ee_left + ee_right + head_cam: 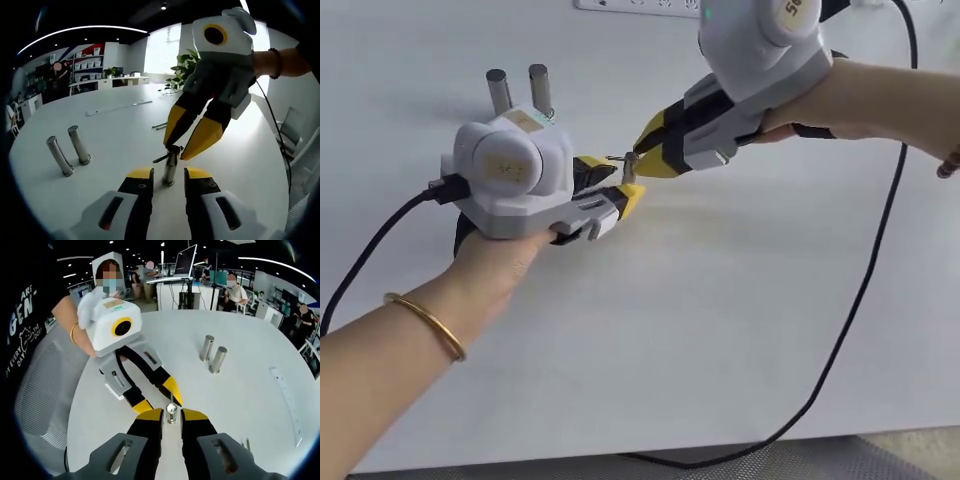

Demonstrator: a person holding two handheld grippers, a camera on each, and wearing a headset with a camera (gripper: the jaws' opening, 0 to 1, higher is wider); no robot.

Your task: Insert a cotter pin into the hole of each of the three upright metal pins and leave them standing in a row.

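Note:
One upright metal pin (628,172) (170,169) stands on the white table between the yellow tips of my left gripper (613,178) (169,174). The jaws are open, with a sliver of table showing on each side of the pin. My right gripper (638,152) (176,150) (171,416) comes in from the upper right, shut on a cotter pin (162,158) (171,409) at the metal pin's top. The cotter pin's shank sticks out sideways from the top. Two more metal pins (499,90) (539,88) stand upright side by side behind the left gripper.
The two spare pins (60,156) (207,348) stand apart from the work. A black cable (860,300) loops across the table's right side to its front edge. A white power strip (630,5) lies at the far edge. People sit at desks beyond the table.

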